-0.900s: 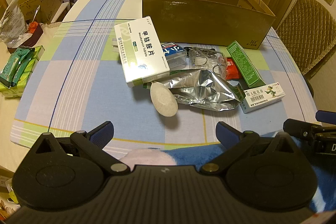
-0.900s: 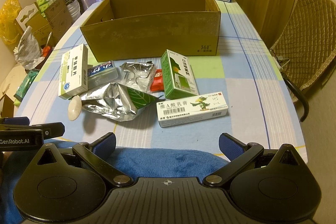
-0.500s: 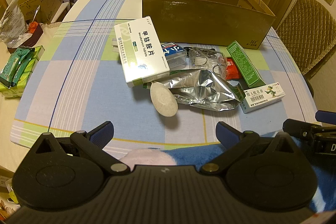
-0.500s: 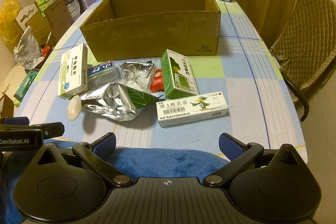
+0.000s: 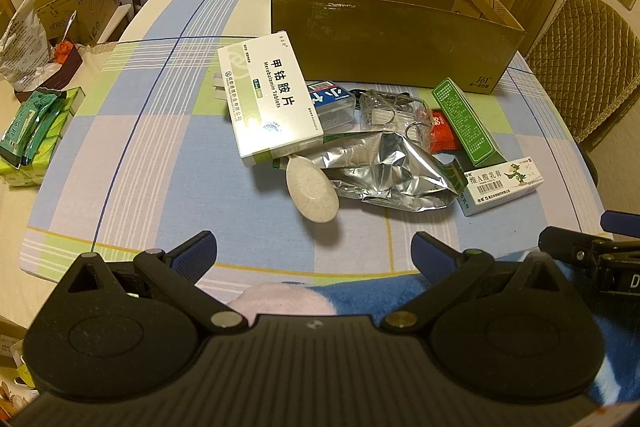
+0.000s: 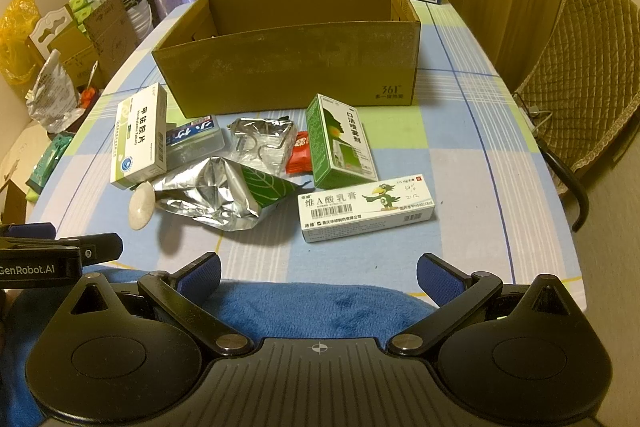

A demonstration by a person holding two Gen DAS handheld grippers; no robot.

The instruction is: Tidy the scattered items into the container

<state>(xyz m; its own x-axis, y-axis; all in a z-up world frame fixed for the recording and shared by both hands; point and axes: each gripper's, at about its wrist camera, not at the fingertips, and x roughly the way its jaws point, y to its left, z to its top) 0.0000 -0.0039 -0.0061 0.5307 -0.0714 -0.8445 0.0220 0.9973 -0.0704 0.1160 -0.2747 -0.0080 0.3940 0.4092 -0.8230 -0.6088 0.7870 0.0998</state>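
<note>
One brown cardboard box (image 6: 288, 67), open-topped, standing on the checked blue, green and white tablecloth (image 6: 460, 155); nothing visible inside it from either view. In front of the box, eight scattered items in one cluster:
- one white and green tablet carton (image 5: 270, 97), nearest the box's left corner, propped at a tilt
- one blue-labelled clear plastic case (image 6: 196, 143), just beside that carton
- one clear plastic pack of metal rings (image 6: 262, 145), before the box's middle
- one small red sachet (image 6: 300, 159)
- one green spray carton (image 6: 340, 143), lying flat near the box's right end
- one long white ointment carton with a cartoon bird (image 6: 366, 213), farther from the box
- one crumpled silver foil pouch (image 5: 384, 173)
- one pale speckled oval spoon-like piece (image 5: 312, 193), touching the pouch's edge

Two hand-held grippers, well short of the box at the table's near edge over blue fleece: left gripper (image 5: 314, 251) spread wide, holding nothing; right gripper (image 6: 318, 273) likewise spread wide, holding nothing.
</note>
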